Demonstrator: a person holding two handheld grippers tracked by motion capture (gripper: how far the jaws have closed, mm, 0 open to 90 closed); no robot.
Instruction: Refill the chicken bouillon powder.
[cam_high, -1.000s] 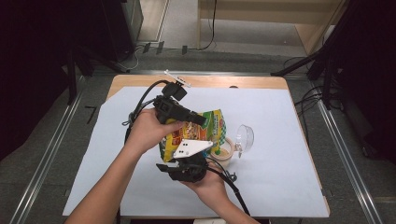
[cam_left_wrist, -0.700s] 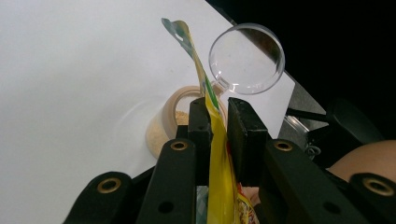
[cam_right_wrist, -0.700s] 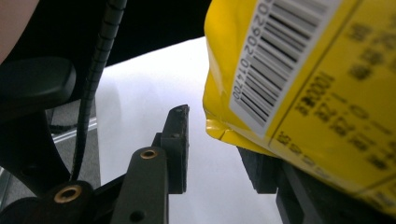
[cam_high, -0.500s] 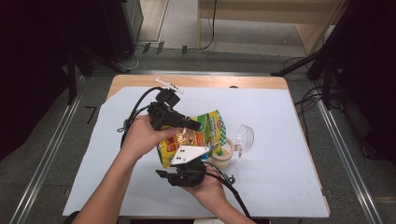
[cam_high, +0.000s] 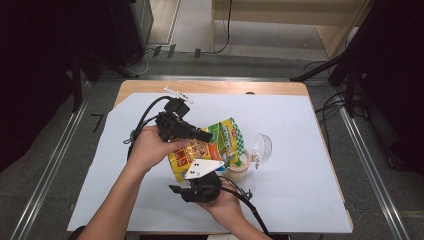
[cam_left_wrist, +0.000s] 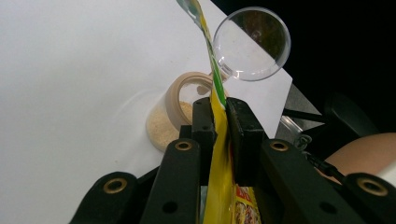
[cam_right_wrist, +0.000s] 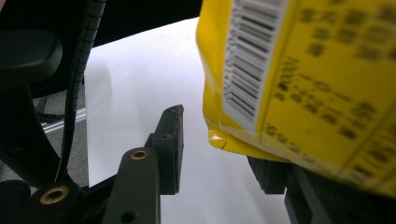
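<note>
Yellow snack pouch (cam_high: 210, 147), colourful print, barcode, tilted

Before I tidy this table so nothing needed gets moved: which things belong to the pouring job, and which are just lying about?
In the job:
- yellow pouch, clamped in the left gripper
- right gripper, jaws just opening, beside the pouch's bottom edge
- tan jar holding powder
- clear lid beside the jar

Lying about:
- small white piece at the far edge of the white sheet
</note>
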